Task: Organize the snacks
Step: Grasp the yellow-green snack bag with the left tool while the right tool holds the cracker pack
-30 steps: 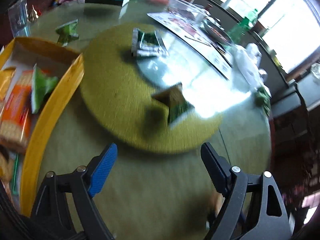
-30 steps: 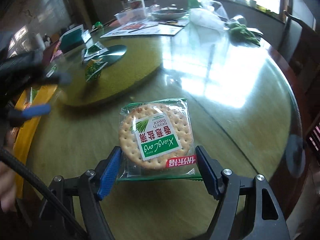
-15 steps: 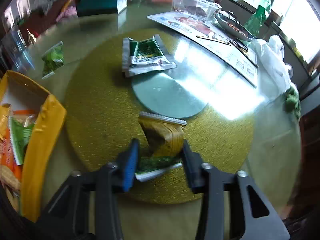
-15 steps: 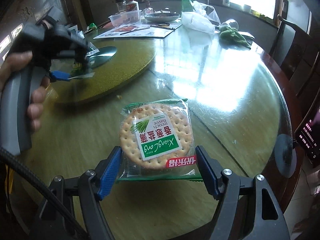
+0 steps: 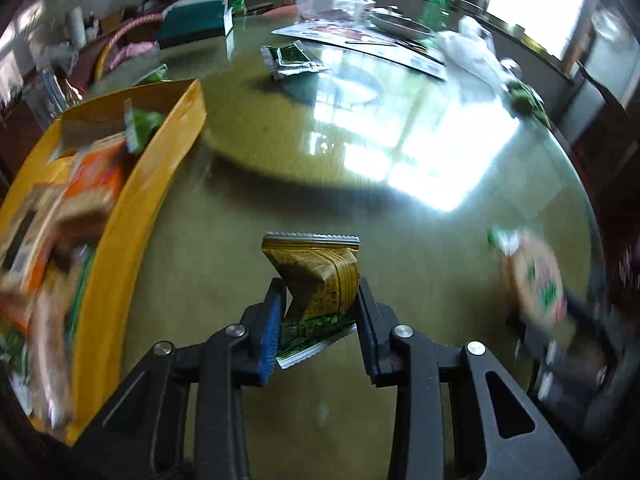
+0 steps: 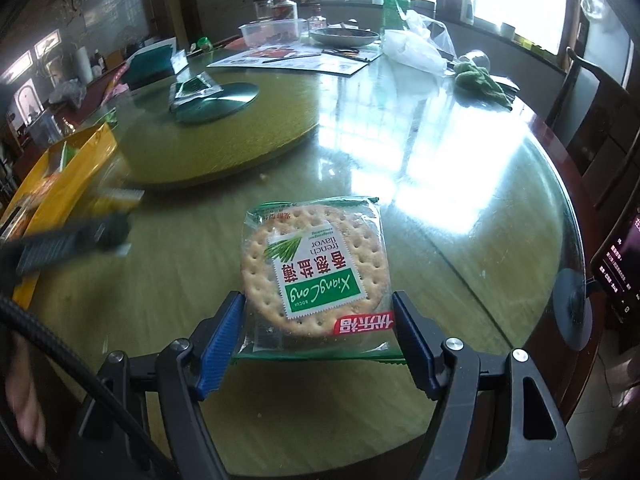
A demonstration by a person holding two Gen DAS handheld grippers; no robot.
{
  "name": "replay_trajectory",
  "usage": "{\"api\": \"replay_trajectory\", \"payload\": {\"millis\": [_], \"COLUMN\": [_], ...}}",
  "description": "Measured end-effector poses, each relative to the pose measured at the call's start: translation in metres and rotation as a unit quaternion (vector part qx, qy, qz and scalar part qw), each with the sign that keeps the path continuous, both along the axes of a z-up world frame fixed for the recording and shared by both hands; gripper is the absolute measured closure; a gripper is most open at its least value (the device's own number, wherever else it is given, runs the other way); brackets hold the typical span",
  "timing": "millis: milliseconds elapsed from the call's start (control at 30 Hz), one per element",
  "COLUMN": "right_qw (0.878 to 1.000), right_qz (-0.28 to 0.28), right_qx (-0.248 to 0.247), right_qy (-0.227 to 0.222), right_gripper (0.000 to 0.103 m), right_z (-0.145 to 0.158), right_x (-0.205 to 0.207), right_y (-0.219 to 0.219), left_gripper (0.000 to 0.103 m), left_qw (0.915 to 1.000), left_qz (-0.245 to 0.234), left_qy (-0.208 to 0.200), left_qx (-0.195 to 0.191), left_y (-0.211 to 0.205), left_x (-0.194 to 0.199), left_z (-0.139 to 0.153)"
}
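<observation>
My left gripper (image 5: 320, 292) is closing its jaws on a crumpled yellow-and-green snack packet (image 5: 316, 268), and the pads pinch it above the glass tabletop. An open yellow box (image 5: 160, 168) holding several snacks lies just to its left. My right gripper (image 6: 319, 304) is shut on a clear cracker packet (image 6: 316, 264) with a green label, held over the table's near side. That cracker packet (image 5: 536, 280) shows blurred at the right of the left wrist view. In the right wrist view the left gripper (image 6: 80, 236) is a dark blur beside the yellow box (image 6: 76, 168).
A gold turntable (image 6: 224, 148) carries a green-and-silver packet (image 6: 192, 90). Another small green packet (image 5: 154, 74) lies beyond the box. At the far side are a clear container (image 6: 272, 32), a pan (image 6: 344, 36), a placemat, a plastic bag (image 6: 416, 52) and a green cloth (image 6: 484, 82). A phone (image 6: 620, 264) stands at the right edge.
The left gripper closed on the yellow-green packet on the turntable and carried it off toward the near table beside the yellow box. The right gripper kept still with the cracker packet.
</observation>
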State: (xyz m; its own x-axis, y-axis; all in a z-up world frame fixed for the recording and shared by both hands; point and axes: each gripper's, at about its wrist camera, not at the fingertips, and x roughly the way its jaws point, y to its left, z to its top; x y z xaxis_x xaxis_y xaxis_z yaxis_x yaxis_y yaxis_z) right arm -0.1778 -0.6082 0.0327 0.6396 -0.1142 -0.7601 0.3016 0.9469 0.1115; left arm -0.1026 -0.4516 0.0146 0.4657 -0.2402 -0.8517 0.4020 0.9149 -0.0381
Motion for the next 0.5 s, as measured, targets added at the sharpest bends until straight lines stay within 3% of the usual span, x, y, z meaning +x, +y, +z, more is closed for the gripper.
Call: {"api": "replay_trajectory", "payload": {"millis": [167,367,500], "right_qw": [1.000,0.998,0.992], "right_qz": [0.014,0.037,0.046], "right_qx": [0.009,0.050,0.108], "right_qy": [-0.007,-0.016,-0.035], "right_gripper": [0.033,0.035,0.036], "right_z": [0.001,0.006,0.007], "right_x": [-0.004,0.007,0.017], "right_y": [0.012,0.028,0.032], "left_gripper": [0.068,0.068,0.068], "left_qw": [0.9993,0.9978,0.9957], "left_qz": [-0.036,-0.047,-0.056], "left_qy": [-0.010,0.008,-0.004], "left_qx": [0.002,-0.046,-0.074], "left_y": [0.021,0.038,0.052], "left_x": [-0.027,-0.035,-0.041], "left_z": [0.000,0.006,0.020]}}
